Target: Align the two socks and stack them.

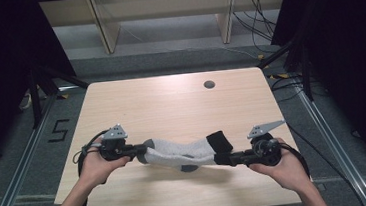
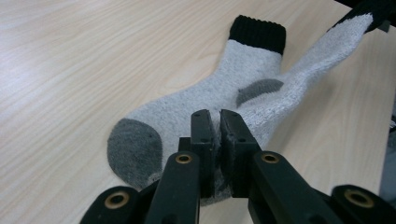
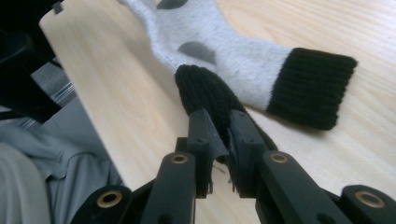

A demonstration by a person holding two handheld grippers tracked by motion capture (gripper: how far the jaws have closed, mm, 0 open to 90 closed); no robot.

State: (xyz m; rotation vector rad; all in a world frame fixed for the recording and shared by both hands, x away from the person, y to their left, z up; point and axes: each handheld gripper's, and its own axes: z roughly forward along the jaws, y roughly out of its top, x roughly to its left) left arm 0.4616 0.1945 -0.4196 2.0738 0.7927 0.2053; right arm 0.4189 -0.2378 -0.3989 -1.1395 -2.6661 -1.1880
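While upper sock (image 1: 185,150) hangs stretched crosswise, left gripper (image 1: 142,149) clamps toe, right gripper (image 1: 221,158) clamps black cuff; lower sock (image 2: 187,112) lies beneath.

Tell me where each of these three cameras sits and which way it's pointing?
High view: above the person's side, looking forward and down on the wooden table; both forearms, the left gripper and right gripper show.
Left gripper view: rides the left gripper, looking along its jaws, shut on the toe end of a grey sock.
Right gripper view: rides the right gripper, jaws shut on that sock's black cuff.
Shared: both gripper views also show a second sock lying flat.
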